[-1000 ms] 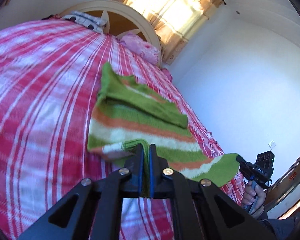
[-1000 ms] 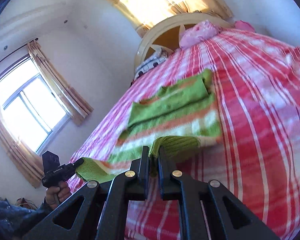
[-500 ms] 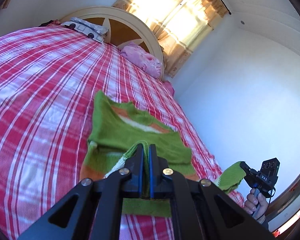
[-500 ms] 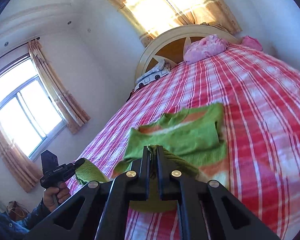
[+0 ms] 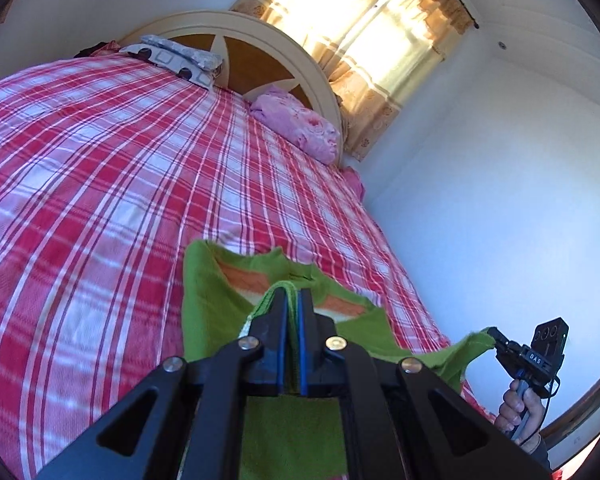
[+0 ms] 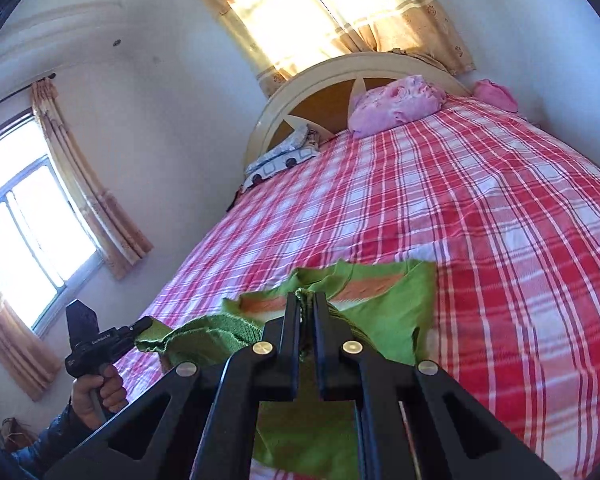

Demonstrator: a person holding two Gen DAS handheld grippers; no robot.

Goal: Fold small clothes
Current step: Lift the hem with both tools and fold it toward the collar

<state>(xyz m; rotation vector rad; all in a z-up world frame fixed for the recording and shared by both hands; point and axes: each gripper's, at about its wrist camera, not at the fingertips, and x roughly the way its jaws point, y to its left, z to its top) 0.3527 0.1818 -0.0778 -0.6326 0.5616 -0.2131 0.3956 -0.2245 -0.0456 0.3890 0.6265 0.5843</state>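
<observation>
Item: green knitted sweater with orange and cream stripes, child-sized. Location: near foot of bed, on red-and-white plaid bedspread; far part lying flat, near hem lifted and carried over it toward the headboard.

Left gripper: clamped tight on one corner of the hem, green knit pinched between blue pads. Also visible in the right wrist view, held by a hand, fabric trailing from its tip.

Right gripper: likewise closed on the other hem corner, threads showing between the jaws. Seen in the left wrist view, gripped by a hand.

Step judged: bottom-to-top fold in progress, roughly midway through the garment.

Risks:
- Uneven travel of the two corners, giving a skewed fold line and a crooked edge.
- Slack middle of hem sagging between the grips, bunching under the top layer.
- Thin pinch of loose knit slipping out if pulled taut.
- Drag on the lower layer shifting sleeves already tucked in.
- Release too early, leaving hem short of the neckline.

Markings: white lettering on right gripper body in left wrist view, apparently "DAS"; white print on left gripper body in right wrist view, too small to read. No garment label visible.

Other: pink pillow, patterned grey pillow, curtained window.
</observation>
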